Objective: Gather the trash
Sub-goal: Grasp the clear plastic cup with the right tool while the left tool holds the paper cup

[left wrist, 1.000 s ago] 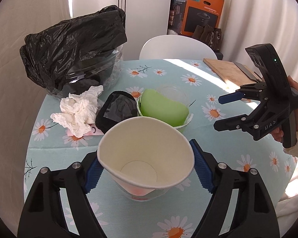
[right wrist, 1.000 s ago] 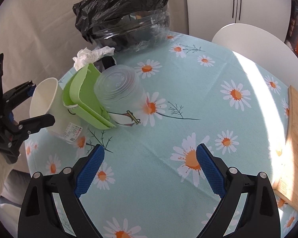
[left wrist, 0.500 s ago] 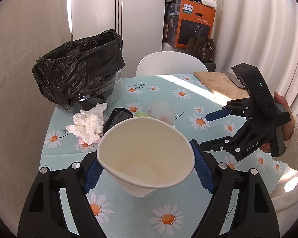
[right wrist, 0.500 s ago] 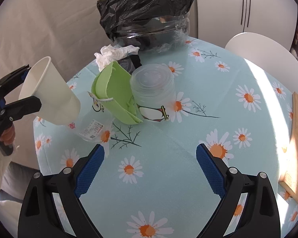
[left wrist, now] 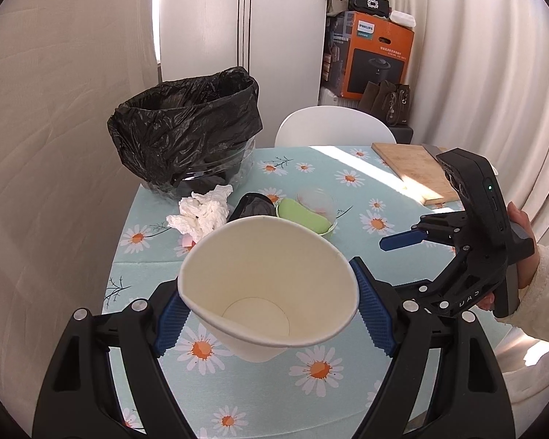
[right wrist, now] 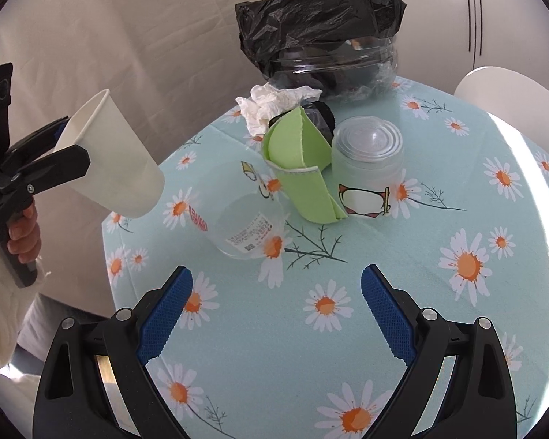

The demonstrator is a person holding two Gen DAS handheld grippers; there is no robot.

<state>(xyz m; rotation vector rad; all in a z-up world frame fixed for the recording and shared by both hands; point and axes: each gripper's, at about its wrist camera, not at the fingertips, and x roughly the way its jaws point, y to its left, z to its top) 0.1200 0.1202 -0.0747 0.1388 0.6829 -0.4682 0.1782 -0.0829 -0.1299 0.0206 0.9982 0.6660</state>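
Observation:
My left gripper [left wrist: 271, 307] is shut on a white paper cup [left wrist: 267, 285], squeezing its rim oval, and holds it in the air above the near table edge. From the right wrist view the cup [right wrist: 117, 168] tilts at the far left in that gripper [right wrist: 67, 146]. My right gripper [right wrist: 276, 311] stands open and empty over the daisy tablecloth [right wrist: 347, 347]; it shows at the right [left wrist: 399, 263] in the left view. A black-lined trash bin [left wrist: 186, 128] stands at the back. Before it lie crumpled tissue [right wrist: 274, 104], a green cup sleeve [right wrist: 303, 172], a lidded clear cup [right wrist: 366, 153] and a clear cup [right wrist: 245, 230] on its side.
A small black item [left wrist: 250, 206] lies between the tissue and the green sleeve. A wooden board [left wrist: 410, 168] sits at the table's far right. A white chair [left wrist: 333, 124] stands behind the table, with an orange box [left wrist: 377, 58] beyond. A curtain hangs close on the left.
The left gripper has lifted the paper cup up and back, leaving the clear cup lying on the table. The right gripper has drawn back, so the trash pile looks farther off.

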